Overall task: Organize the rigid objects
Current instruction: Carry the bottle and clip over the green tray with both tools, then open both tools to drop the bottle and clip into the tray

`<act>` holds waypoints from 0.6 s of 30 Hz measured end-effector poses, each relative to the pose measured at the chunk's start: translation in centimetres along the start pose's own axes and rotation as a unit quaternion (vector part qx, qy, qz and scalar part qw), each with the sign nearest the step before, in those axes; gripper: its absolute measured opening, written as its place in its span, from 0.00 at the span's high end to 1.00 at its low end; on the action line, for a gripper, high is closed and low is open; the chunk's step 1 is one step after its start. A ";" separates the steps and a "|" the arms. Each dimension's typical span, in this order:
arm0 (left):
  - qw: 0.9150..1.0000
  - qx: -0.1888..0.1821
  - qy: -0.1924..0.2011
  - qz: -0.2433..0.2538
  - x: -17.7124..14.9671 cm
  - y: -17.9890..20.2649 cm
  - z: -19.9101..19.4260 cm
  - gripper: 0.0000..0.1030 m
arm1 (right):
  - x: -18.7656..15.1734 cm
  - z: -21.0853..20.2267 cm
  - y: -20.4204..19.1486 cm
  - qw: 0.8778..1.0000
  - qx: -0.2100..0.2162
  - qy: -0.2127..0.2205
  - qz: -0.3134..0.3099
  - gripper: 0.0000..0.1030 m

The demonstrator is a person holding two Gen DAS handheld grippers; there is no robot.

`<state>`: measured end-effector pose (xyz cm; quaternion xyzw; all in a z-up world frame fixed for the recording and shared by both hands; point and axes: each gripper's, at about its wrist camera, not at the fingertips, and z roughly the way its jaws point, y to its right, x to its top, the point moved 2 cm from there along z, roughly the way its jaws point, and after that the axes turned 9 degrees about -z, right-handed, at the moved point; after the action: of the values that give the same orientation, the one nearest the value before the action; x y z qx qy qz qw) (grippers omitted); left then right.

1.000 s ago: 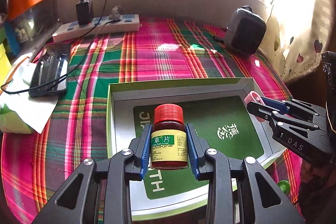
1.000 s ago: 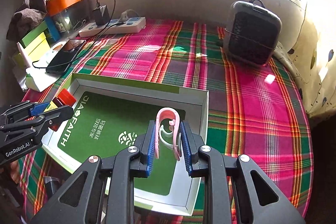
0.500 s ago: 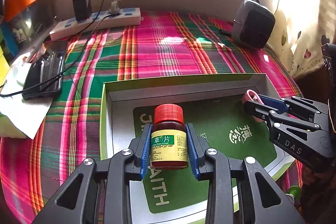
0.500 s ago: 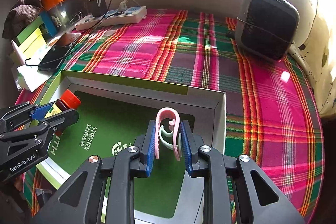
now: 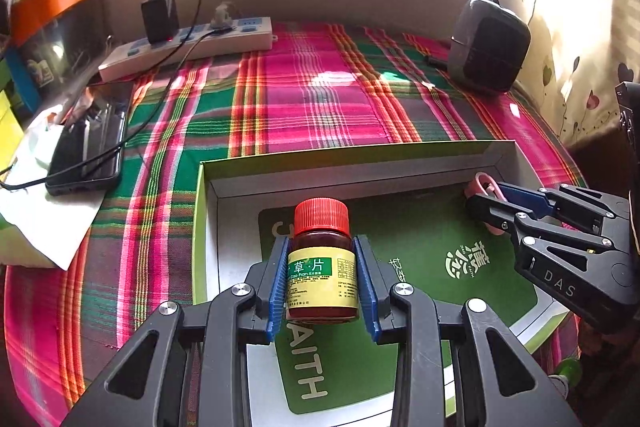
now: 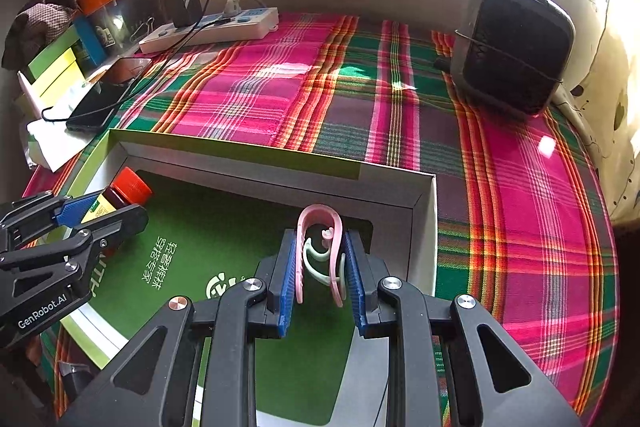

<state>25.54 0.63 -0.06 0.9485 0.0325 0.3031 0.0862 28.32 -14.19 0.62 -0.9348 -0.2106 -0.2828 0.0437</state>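
My left gripper (image 5: 322, 277) is shut on a brown pill bottle (image 5: 322, 259) with a red cap and a yellow-green label, held upright over the left part of an open box (image 5: 352, 157). The box has a green rim, grey walls and a green printed floor. My right gripper (image 6: 320, 267) is shut on a pink clip (image 6: 320, 247) with a pale green piece inside it, held over the box's right end near the far wall (image 6: 280, 183). Each gripper shows in the other's view: the right gripper (image 5: 486, 203) at the right, the left gripper (image 6: 100, 209) with the bottle (image 6: 124, 191) at the left.
The box lies on a pink and green plaid cloth (image 5: 320, 99). Behind it are a white power strip (image 5: 188, 47) with a black charger, a phone (image 5: 86, 155) on white paper at the left, and a dark grey heater (image 6: 512, 43) at the back right. Boxes and clutter line the left edge.
Both grippers have sunk and come closer to the box, which now looms larger in both views. The bottle and the clip stay gripped as before.
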 end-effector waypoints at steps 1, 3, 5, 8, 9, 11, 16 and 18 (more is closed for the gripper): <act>1.000 0.001 0.000 0.002 0.0 0.0 0.0 0.70 | 0.0 0.0 0.0 1.000 0.000 0.000 0.000 0.76; 1.000 0.004 0.000 0.004 0.0 0.1 0.1 0.70 | 0.0 0.1 0.1 1.000 -0.001 0.001 0.000 0.76; 1.000 0.007 0.001 0.006 -0.1 0.1 0.1 0.70 | 0.0 0.1 0.0 1.000 -0.002 0.002 -0.001 0.76; 1.000 0.008 0.000 0.007 -0.1 0.1 0.2 0.70 | 0.0 0.0 0.0 1.000 -0.002 0.004 0.000 0.76; 1.000 0.007 0.000 0.006 -0.1 0.1 0.2 0.70 | 0.0 0.0 0.0 1.000 -0.001 0.005 0.001 0.76; 1.000 0.004 -0.001 0.001 -0.1 0.1 0.1 0.70 | 0.0 0.0 0.0 1.000 0.002 0.006 0.002 0.74; 1.000 0.003 -0.001 -0.001 -0.1 -0.1 -0.1 0.64 | 0.0 -0.3 -0.1 1.000 0.009 0.013 0.003 0.57; 1.000 0.001 -0.002 -0.001 -0.1 -0.1 -0.2 0.63 | 0.0 -0.4 -0.2 1.000 0.012 0.014 0.005 0.56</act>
<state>25.32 0.74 0.01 0.9492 0.0340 0.3009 0.0858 28.04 -14.13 0.91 -0.9311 -0.2089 -0.2931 0.0594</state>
